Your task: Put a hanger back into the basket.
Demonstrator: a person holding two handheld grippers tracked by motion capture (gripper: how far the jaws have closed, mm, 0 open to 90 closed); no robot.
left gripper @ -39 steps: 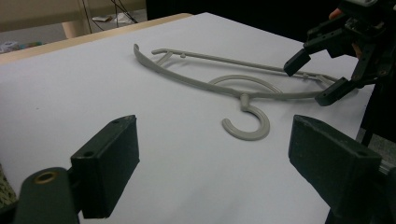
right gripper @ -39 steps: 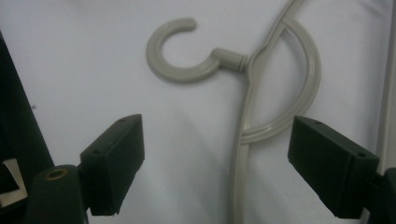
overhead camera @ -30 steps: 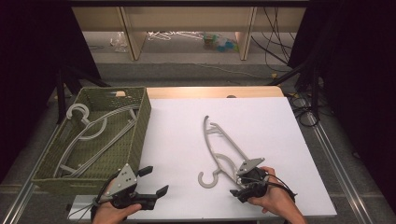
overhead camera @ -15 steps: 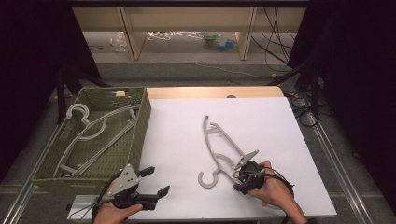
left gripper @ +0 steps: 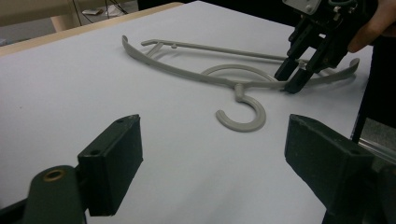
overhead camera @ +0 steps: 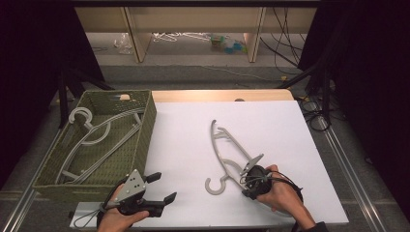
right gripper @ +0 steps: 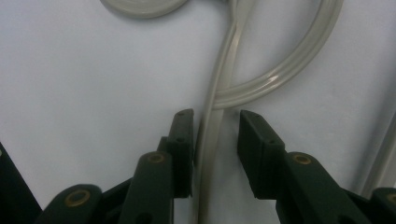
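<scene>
A grey plastic hanger [overhead camera: 227, 150] lies flat on the white tabletop, hook toward the front edge. My right gripper [overhead camera: 247, 171] points down onto the arm beside the hook. In the right gripper view the hanger's bar [right gripper: 219, 88] runs between the jaws of the right gripper [right gripper: 215, 121], which have just been closing. One pad is at the bar and a gap remains at the other. My left gripper [overhead camera: 163, 187] rests near the front edge with its jaws wide open on nothing [left gripper: 215, 149]. It looks at the hanger [left gripper: 196, 74] and the right gripper [left gripper: 292, 79].
A green woven basket [overhead camera: 145, 130] stands at the left of the table with other grey hangers [overhead camera: 96, 135] inside. The white sheet [overhead camera: 270, 125] stretches bare behind the hanger. Table edges are close at the front and right.
The right gripper's jaws have narrowed around the hanger's arm, and that hand shifted slightly. The left gripper and the hanger have stayed where they were.
</scene>
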